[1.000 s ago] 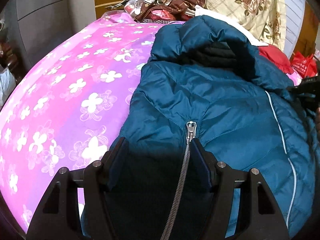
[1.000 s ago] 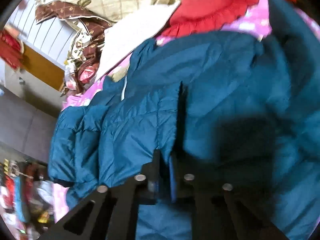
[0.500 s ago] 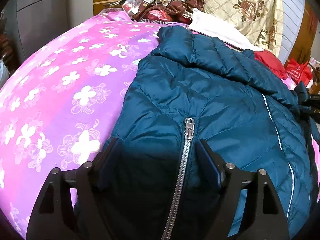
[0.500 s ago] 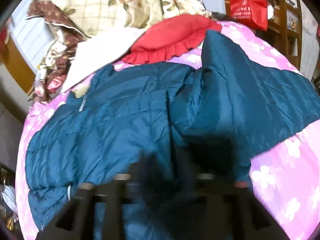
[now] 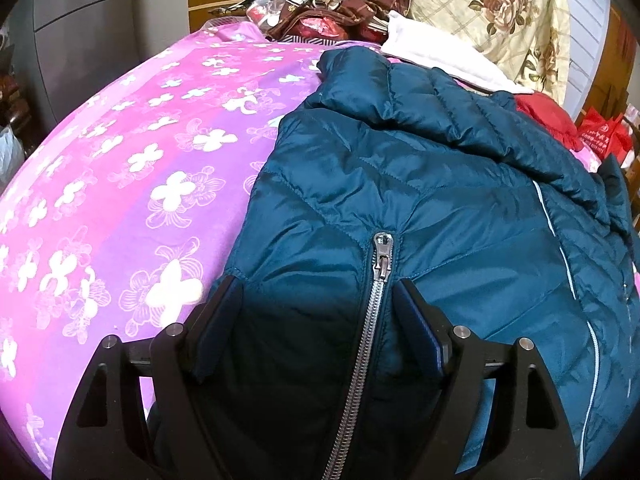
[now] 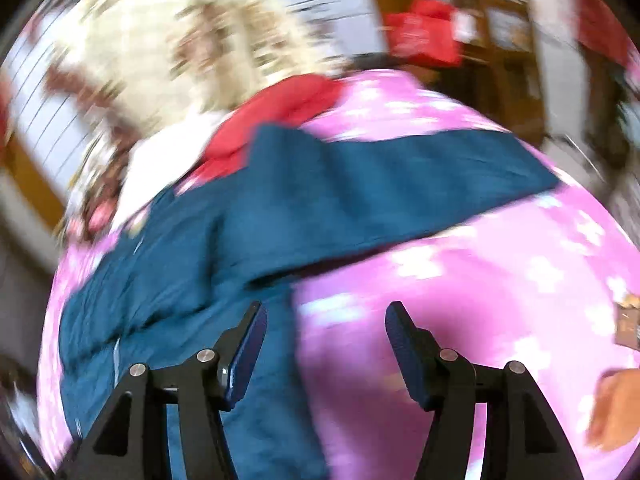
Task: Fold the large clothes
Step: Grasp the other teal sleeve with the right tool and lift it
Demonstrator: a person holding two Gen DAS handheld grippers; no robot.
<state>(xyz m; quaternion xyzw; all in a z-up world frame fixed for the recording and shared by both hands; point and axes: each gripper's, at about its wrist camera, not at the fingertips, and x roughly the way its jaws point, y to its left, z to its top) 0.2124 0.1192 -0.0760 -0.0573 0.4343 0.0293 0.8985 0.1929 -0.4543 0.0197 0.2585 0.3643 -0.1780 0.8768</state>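
Observation:
A teal quilted down jacket (image 5: 420,200) lies on a pink flowered bedsheet (image 5: 120,184). Its silver zipper (image 5: 380,264) runs up between the fingers of my left gripper (image 5: 318,300), which is open with the jacket's front hem bulging between its jaws. In the blurred right wrist view the jacket (image 6: 280,208) lies spread with one sleeve (image 6: 420,168) stretched out to the right. My right gripper (image 6: 324,324) is open and empty above the sheet (image 6: 460,300), just beside the jacket's edge.
At the head of the bed lie a red cushion (image 5: 544,116), a white cloth (image 5: 440,60), a floral cream quilt (image 5: 488,12) and a heap of brown patterned fabric (image 5: 340,4). A red bag (image 5: 600,136) stands at the right. A grey cabinet (image 5: 100,32) stands far left.
My right gripper has let go of the jacket, opened and swung away to the right; the view is blurred by motion. The folded-over side now lies flat. The left gripper has opened slightly wider.

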